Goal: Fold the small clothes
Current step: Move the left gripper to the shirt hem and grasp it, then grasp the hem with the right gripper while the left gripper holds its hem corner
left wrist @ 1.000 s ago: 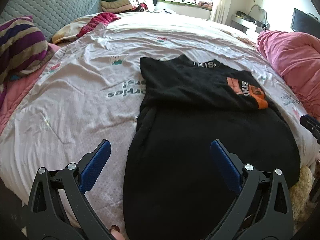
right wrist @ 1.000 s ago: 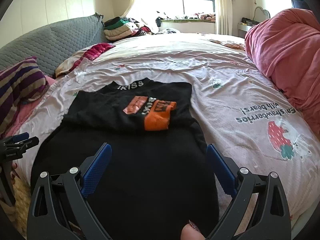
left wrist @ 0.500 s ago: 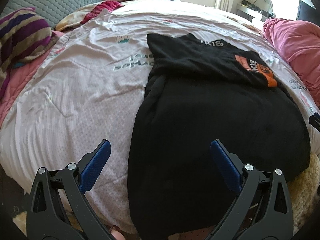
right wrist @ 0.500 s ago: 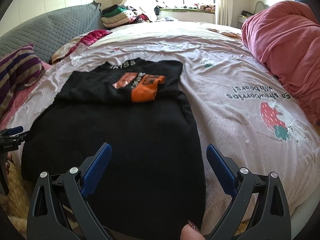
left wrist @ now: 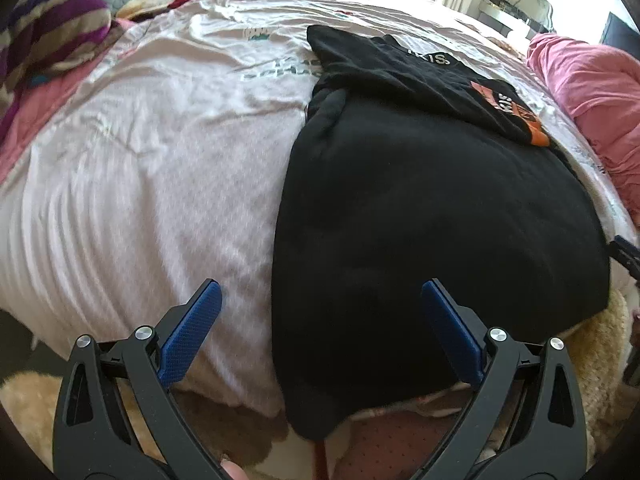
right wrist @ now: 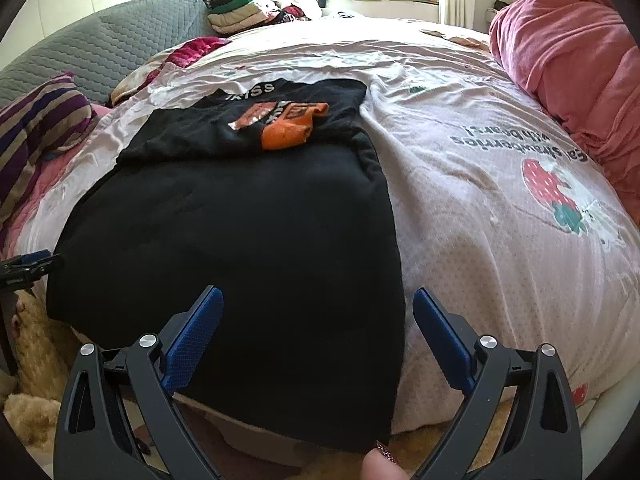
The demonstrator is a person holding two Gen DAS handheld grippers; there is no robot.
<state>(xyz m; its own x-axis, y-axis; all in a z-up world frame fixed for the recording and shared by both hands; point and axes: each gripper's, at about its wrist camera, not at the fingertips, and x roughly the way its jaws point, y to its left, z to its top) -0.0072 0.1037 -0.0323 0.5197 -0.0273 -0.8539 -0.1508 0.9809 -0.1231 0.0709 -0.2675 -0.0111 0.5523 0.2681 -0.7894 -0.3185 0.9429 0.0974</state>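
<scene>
A black garment (left wrist: 420, 208) (right wrist: 240, 232) lies flat on the bed, its hem hanging over the near edge. Its upper part is folded down, showing white lettering and an orange patch (right wrist: 286, 128) (left wrist: 520, 112). My left gripper (left wrist: 320, 312) is open, low at the hem's left corner, one finger over the sheet and one over the cloth. My right gripper (right wrist: 316, 316) is open over the hem's right corner. Neither holds anything. Each gripper shows at the edge of the other's view: the right gripper (left wrist: 626, 254), the left gripper (right wrist: 28, 266).
The bed has a pale pink printed sheet (right wrist: 500, 200) (left wrist: 140, 168). A pink duvet (right wrist: 568, 64) is heaped at the right. A striped pillow (left wrist: 52, 36) and grey headboard (right wrist: 100, 52) lie left. Folded clothes (right wrist: 244, 8) are piled at the far side. A fluffy beige rug (left wrist: 24, 408) lies below.
Both grippers have dropped and pulled back toward the bed's near edge, so the garment's hanging hem and the rug below came into view. Both stayed open.
</scene>
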